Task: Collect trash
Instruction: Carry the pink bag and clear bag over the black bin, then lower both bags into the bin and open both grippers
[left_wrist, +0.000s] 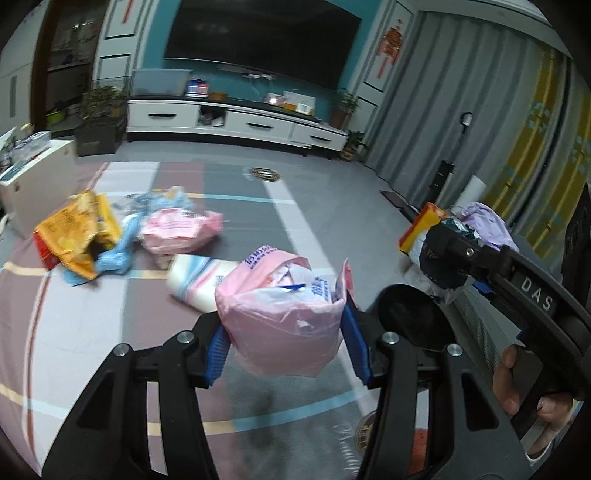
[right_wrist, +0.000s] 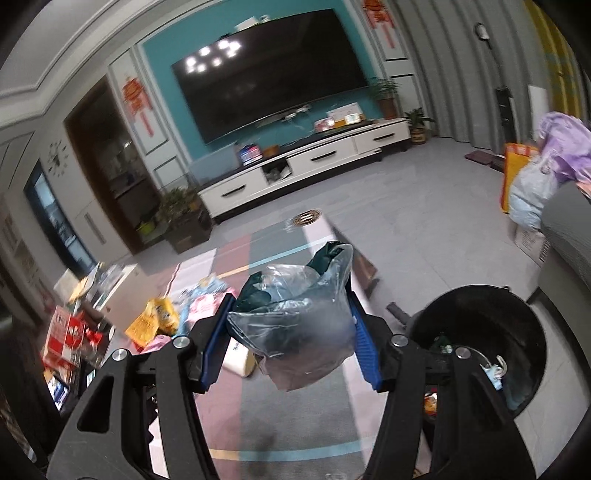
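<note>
Trash filled both tongs: the left tongs (left_wrist: 286, 345) were clamped on a pink bag (left_wrist: 284, 321), the right tongs (right_wrist: 290, 343) on a clear bag (right_wrist: 295, 332), both held above the mat (left_wrist: 110, 332). A black bin (right_wrist: 491, 332) stood near the mat's right edge; more wrappers (left_wrist: 81, 232) lay toward its far left corner.

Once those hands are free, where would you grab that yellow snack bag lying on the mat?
Take the yellow snack bag by its crumpled upper edge, coming from above: it lies flat on the mat, and pink and blue wrappers crowd its right side.
</note>
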